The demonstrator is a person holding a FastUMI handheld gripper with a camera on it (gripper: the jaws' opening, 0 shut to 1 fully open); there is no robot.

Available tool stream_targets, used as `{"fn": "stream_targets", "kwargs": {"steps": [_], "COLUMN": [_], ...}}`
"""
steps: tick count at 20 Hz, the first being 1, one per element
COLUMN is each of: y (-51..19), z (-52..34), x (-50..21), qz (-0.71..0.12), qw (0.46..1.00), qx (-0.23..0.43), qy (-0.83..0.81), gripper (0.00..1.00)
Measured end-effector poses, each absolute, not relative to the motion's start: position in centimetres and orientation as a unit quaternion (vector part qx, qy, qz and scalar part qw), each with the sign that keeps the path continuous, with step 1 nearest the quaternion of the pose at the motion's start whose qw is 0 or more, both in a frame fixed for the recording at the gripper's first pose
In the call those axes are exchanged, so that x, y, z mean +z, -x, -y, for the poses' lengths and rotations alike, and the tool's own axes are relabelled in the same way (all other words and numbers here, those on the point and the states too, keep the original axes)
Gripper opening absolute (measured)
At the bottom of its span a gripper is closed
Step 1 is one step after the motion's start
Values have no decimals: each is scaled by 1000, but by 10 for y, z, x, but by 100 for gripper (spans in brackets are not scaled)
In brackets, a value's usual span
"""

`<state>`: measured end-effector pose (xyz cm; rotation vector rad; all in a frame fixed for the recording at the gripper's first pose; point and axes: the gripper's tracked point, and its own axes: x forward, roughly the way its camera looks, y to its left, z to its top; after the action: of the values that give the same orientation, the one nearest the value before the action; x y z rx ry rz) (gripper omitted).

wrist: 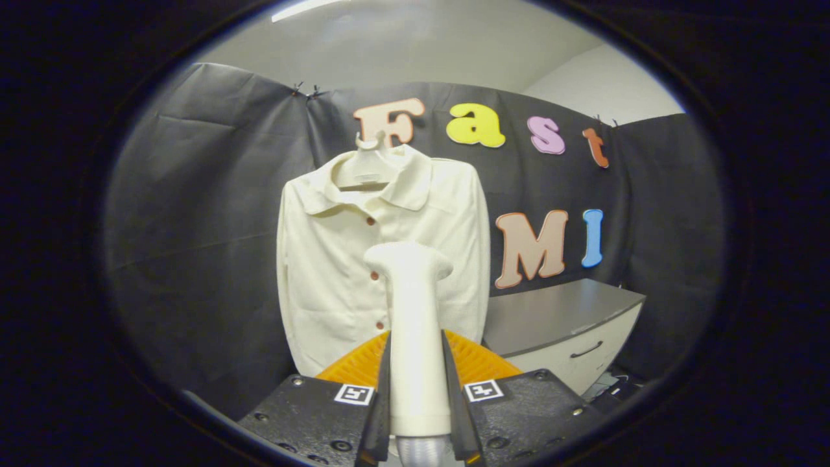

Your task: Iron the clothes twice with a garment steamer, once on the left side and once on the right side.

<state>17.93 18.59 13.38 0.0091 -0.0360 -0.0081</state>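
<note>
The garment steamer [415,337] is being gripped by the gripper [418,389], both fingers being pressed against its upright handle from either side. The steamer's long axis is running straight up, toward twelve o'clock from the fingers, and its flared head is being shown in front of the lower button line of the shirt [382,259]. The shirt is being held on a hanger [369,152] against the booth's wall, beyond the fingers at twelve o'clock, its front facing the gripper. Judging from this, the coming stroke is being set up by one relation: the head is sitting about on the shirt's centre line, so a shift toward nine or three o'clock is being called for before either side can be swept. Whether the head is touching the cloth or standing off it cannot be told. The steamer's lower end is being cut off below the fingers, and the shirt's hem is being hidden behind them. A cabinet [564,324] is standing at three o'clock.
</note>
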Motion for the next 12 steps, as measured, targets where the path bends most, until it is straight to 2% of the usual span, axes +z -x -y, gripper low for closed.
{"fn": "stream_targets", "kwargs": {"steps": [6, 12], "y": [-201, -238], "z": [-256, -280], "x": [136, 137], "qz": [14, 13], "qw": [999, 998], "qx": [41, 53], "qy": [-4, -18], "gripper": [37, 36]}}
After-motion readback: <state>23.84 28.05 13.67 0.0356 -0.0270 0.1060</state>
